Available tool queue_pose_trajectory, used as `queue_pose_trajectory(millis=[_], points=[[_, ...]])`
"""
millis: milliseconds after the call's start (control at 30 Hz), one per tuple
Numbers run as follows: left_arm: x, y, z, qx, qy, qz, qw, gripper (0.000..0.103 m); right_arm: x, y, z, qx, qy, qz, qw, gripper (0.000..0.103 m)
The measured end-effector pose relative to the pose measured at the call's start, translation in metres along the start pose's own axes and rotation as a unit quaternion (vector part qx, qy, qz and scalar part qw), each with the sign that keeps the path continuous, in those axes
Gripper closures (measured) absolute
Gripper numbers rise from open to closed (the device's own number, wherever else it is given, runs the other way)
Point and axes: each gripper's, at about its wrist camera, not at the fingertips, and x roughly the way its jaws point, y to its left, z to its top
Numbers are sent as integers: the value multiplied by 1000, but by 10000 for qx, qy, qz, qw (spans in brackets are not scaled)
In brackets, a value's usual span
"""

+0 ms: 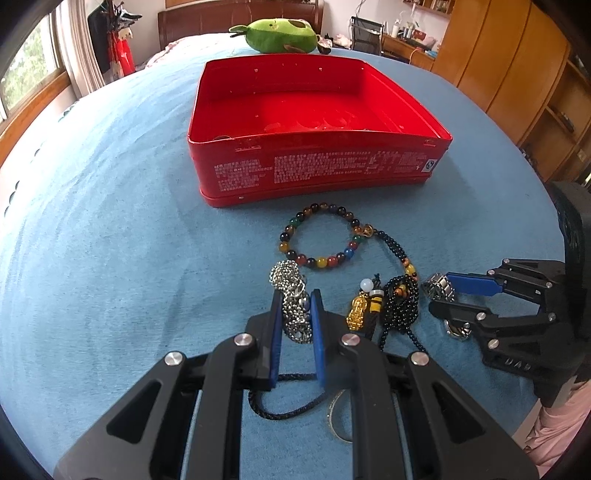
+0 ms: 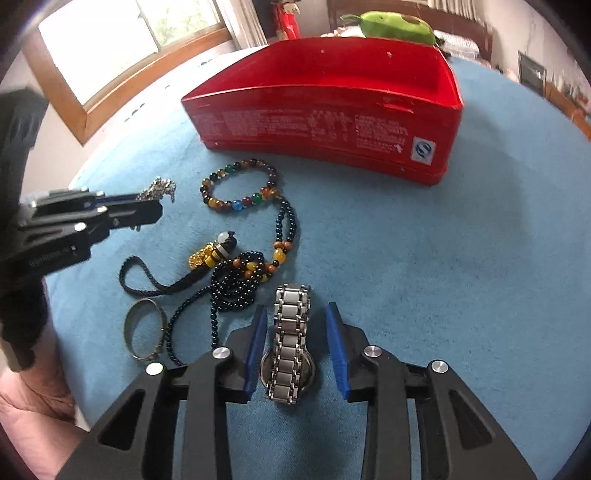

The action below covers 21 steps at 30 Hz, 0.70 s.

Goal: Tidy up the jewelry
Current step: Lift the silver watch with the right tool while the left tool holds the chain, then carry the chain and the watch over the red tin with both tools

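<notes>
Right tool (image 2: 296,341) straddling steel watch (image 2: 291,343), pads clear, left tool (image 1: 295,325) clamping silver chain (image 1: 293,306)

Green plush toy (image 1: 282,35) on blue bedspread (image 1: 110,221), wooden wardrobe (image 1: 509,74), window (image 2: 125,40)

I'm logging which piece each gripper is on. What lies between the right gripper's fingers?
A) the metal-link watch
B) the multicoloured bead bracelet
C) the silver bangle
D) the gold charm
A: in the right wrist view the metal-link watch lies between the right gripper's blue pads, which stand clear of it.
</notes>
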Motion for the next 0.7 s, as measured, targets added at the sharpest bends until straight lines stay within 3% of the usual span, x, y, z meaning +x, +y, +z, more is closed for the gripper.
queue_pose_trajectory(millis=[100,167,267,700], points=[[2,0,1,-7,17,-9,10000,90,1,8,-2,-183,-102,-248,9995,86],[3,0,2,-13,21,-10,10000,90,0,5,-2,-66,-118,-172,9998,87],[2,1,2,-18,8,-13,10000,90,-5,-4,0,169,-157,22,9997,88],[-14,4,6,-123,-182,32,9998,90,-78,-25,14,436,-1084,386,9924,88]])
